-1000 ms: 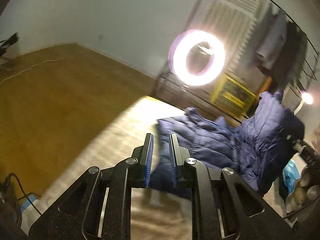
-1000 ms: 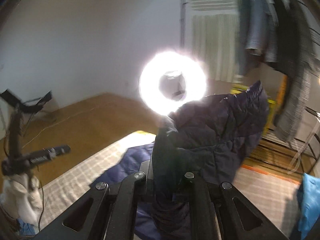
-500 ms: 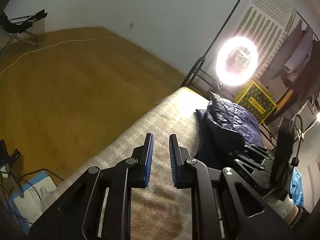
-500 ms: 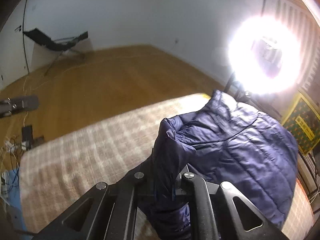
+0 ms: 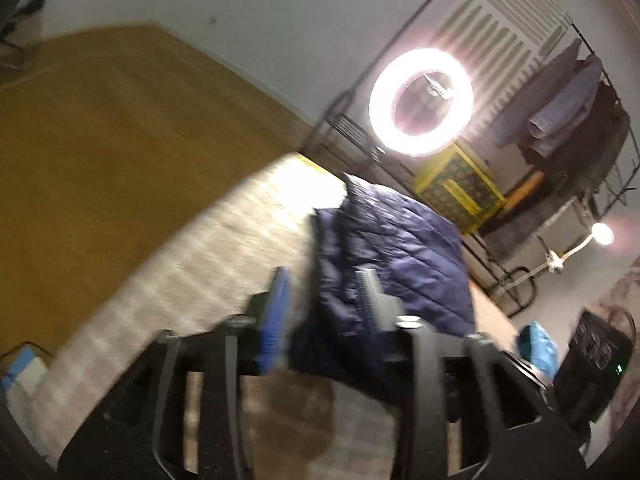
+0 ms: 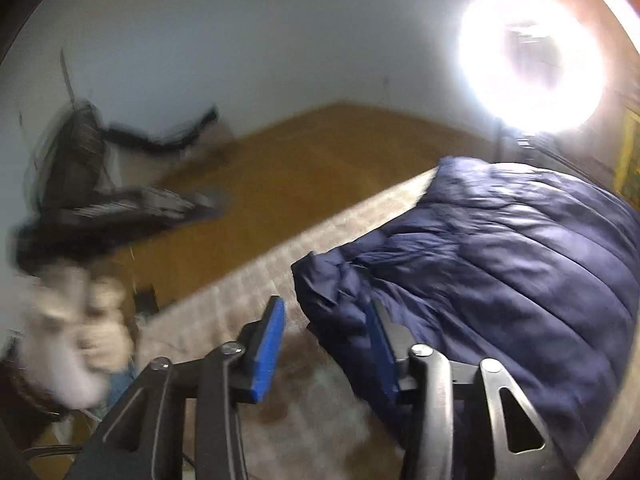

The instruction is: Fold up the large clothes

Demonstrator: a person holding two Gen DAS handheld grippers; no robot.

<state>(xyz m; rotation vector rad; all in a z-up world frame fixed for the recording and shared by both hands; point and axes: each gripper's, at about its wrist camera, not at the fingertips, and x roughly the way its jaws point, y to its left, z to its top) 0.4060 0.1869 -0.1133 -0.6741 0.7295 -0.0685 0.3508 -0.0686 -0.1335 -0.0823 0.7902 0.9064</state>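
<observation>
Releasing: the jaws of both grippers are opening, so that the folded cloth is let go onto the surface, as it is judged.
Jacket: the navy quilted jacket (image 6: 500,264) is laid on the far right part of the bed (image 6: 240,308), doubled over itself; a fold is judged to be just completed.
Right gripper: the right gripper (image 6: 326,340) is held low over the jacket's near left corner; the jaws stand moderately wide, and the cloth edge lies between them, close to the right pad, but is not seen to be pinched.
Left gripper: the left gripper (image 5: 324,304) is pointed at the jacket (image 5: 392,256) from the near side; its jaws are parted, dark cloth is seen in the gap, and no pressing pad is made out through the blur.
Bed: the beige checked cover is left bare on the left, which is judged to give room for smoothing or a further fold.
Risk: a puffy fold may be sprung open once freed.
</observation>
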